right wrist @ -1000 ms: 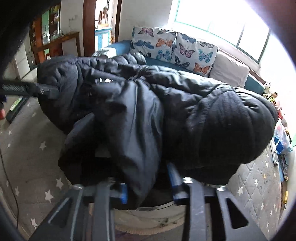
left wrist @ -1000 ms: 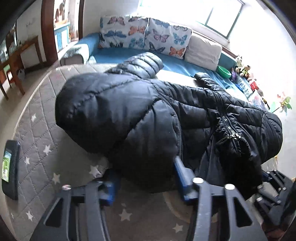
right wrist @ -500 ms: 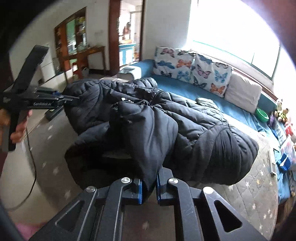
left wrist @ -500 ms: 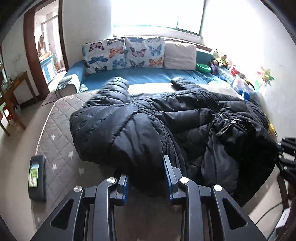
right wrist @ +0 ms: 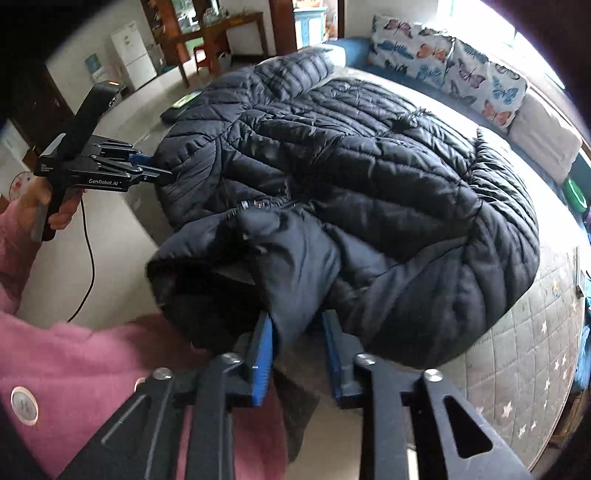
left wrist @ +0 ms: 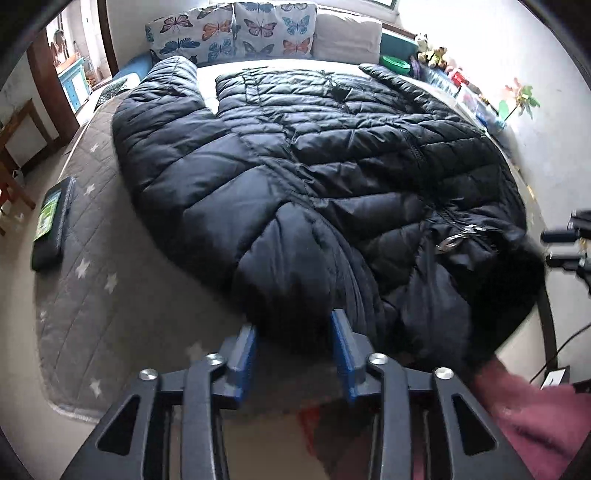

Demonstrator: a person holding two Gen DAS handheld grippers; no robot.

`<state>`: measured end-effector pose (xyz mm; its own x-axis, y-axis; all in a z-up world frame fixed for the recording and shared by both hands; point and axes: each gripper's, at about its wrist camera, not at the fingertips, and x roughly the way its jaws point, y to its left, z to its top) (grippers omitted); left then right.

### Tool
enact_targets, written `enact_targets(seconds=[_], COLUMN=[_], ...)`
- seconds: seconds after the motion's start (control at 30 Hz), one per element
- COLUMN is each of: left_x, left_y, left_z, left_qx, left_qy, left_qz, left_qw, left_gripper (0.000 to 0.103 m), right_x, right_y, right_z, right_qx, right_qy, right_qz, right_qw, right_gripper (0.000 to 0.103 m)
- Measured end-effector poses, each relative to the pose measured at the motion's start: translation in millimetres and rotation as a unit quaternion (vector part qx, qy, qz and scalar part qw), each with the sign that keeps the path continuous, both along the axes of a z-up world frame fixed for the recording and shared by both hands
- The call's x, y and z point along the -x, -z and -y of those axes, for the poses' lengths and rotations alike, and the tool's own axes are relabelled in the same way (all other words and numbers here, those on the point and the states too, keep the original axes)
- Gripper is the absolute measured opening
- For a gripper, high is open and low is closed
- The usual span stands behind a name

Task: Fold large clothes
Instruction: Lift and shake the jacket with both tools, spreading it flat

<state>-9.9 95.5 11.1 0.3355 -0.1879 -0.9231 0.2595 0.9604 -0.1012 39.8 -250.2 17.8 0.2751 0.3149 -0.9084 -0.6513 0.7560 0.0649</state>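
Observation:
A large black quilted puffer jacket (left wrist: 332, 166) lies spread over the grey star-patterned mattress (left wrist: 92, 280), sleeves toward the pillows and zipper toward the right. My left gripper (left wrist: 293, 325) is at the near hem. Its jaws are opening, and a puffed fold of the hem sits between the blue pads without being pinched. In the right wrist view the jacket (right wrist: 369, 184) has a loose flap hanging between the fingers of my right gripper (right wrist: 297, 321), whose jaws are also opening. The left gripper (right wrist: 164, 176) shows there at the jacket's left edge, and the right gripper (left wrist: 561, 243) shows at the left wrist view's right border.
A black tablet (left wrist: 50, 225) lies on the mattress's left side. Butterfly pillows (left wrist: 236, 29) and a green bowl (left wrist: 397, 62) line the far end. A pink sleeve (right wrist: 74, 369) and a cable (right wrist: 86, 266) are at the near edge. Wooden furniture (right wrist: 207, 40) stands beyond the bed.
The jacket, bunched and lifted before, now lies spread flat on the bed. Both grippers have drawn back to its near edge, and their jaws stand wider than half a second ago.

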Motion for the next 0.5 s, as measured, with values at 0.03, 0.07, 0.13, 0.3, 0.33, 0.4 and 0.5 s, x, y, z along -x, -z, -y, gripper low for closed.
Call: enact_targets(seconds=[0.03, 0.07, 0.13, 0.3, 0.33, 0.4, 0.5], left_x=[5.5, 12.8, 14.5, -9.4, -19.4, -42.3, -86.4], left_y=[-3.9, -13.8, -34.6, -85.7, -92.0, -98.3, -98.7], left_z=[-1.9, -4.0, -11.8, -16.3, -13.8, -5.1, 6.1], left_qx=[-0.008, -0.020, -0.041, -0.042, -0.037, -0.031, -0.026], left_qy=[0.002, 0.006, 0.000, -0.013, -0.013, -0.007, 0.002], left_qz=[0.007, 0.020, 0.047, 0.116, 0.120, 0.128, 0.129], left_qw=[0.9999, 0.9996, 0.9981, 0.9923, 0.9920, 0.9913, 0.9913], left_gripper=[0.043, 0.051, 0.071, 0.087, 0.087, 0.087, 0.087], right_x=[-0.9, -1.9, -6.9, -40.1, -55.3, -95.2, -154.5], right_y=[-3.1, -6.2, -15.0, -28.6, -26.6, -18.1, 0.5], right_z=[1.7, 2.3, 7.2, 18.1, 19.9, 20.0, 17.2], right_qx=[0.002, 0.004, 0.005, 0.000, 0.001, -0.017, -0.008], right_qy=[0.000, 0.001, 0.005, 0.043, 0.055, 0.072, 0.104], right_qz=[0.003, 0.010, 0.027, 0.076, 0.089, 0.077, 0.079], right_qw=[1.000, 1.000, 1.000, 0.996, 0.995, 0.994, 0.991], right_gripper=[0.034, 0.034, 0.035, 0.068, 0.068, 0.068, 0.068])
